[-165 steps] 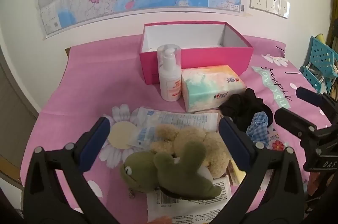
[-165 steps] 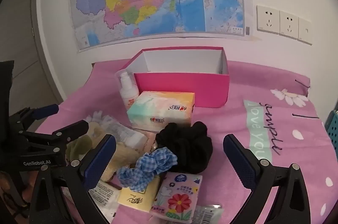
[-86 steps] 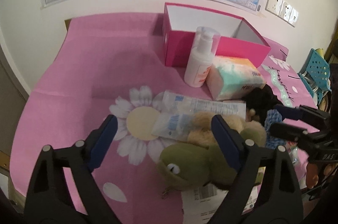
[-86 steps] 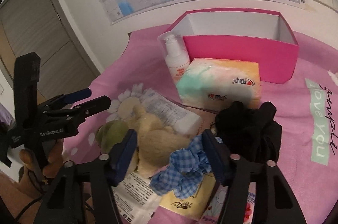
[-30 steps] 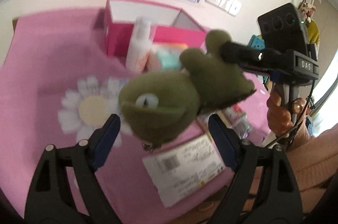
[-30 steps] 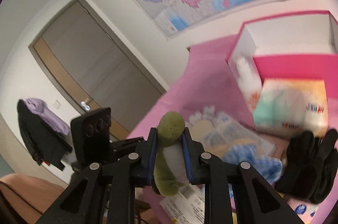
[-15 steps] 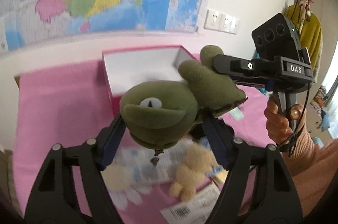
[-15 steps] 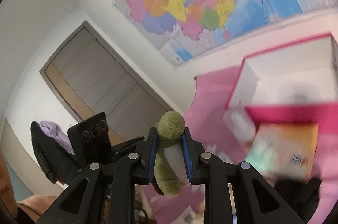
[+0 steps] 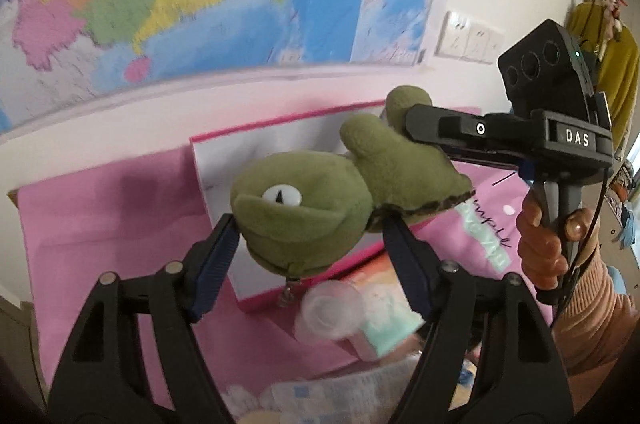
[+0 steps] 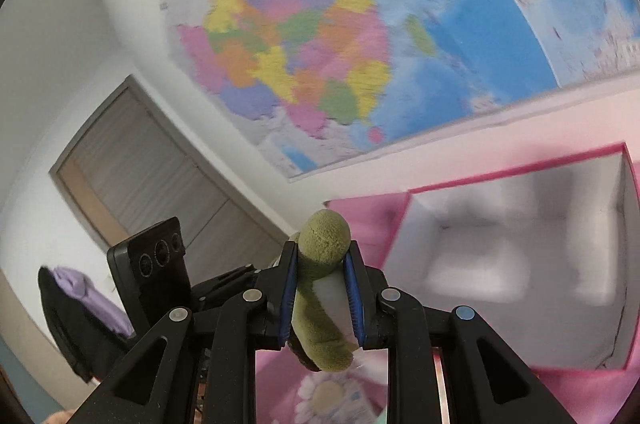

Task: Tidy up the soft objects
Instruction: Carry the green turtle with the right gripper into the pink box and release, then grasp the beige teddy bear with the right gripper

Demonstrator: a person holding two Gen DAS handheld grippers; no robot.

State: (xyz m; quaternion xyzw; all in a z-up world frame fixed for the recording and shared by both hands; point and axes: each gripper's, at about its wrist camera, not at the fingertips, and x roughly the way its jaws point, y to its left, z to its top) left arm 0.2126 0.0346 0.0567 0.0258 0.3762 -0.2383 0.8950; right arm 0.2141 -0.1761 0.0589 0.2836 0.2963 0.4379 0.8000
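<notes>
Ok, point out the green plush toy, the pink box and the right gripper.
green plush toy point(image 9: 304, 212), left wrist view, on its head.
pink box point(image 10: 516, 268), right wrist view, on its white inner wall.
right gripper point(image 10: 322, 284), right wrist view, between its fingertips.

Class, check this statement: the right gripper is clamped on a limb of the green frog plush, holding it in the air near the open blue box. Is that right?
One detail is wrong: the box is pink, not blue. The left wrist view shows the pink box behind the green frog plush. The right gripper is indeed clamped on a limb of the plush, held in the air.
</notes>
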